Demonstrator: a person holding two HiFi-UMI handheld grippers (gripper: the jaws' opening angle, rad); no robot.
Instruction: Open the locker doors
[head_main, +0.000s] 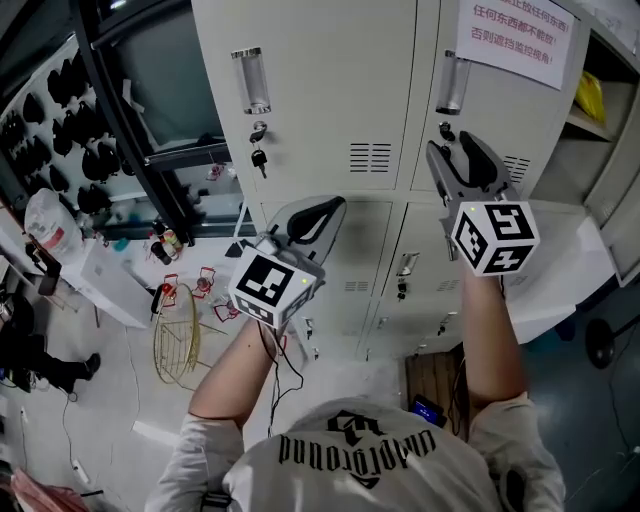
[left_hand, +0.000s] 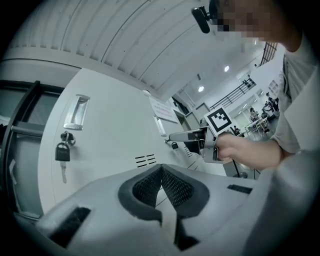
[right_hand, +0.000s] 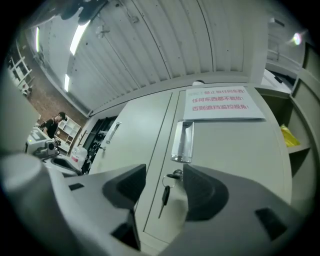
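The right gripper (right_hand: 164, 172) is standing released, its jaws wide apart with nothing pressed between them, pointing at the closed upper right locker door (right_hand: 230, 155). The dangling key (right_hand: 164, 197) of that door is showing in the gap beyond the jaws, just below the recessed handle (right_hand: 182, 141). The left gripper (left_hand: 161, 171) is clenched on nothing, its jaws meeting at the tips. It is aiming near the bottom edge of the closed upper left locker door (head_main: 320, 90), to the right of the left door's key (head_main: 259, 158). A paper notice (head_main: 512, 35) is hanging at the right door's top edge.

light: even, cool, from ceiling strip light (right_hand: 80, 31) | edges: fisheye bend, dark corners | focus: near foreground soft
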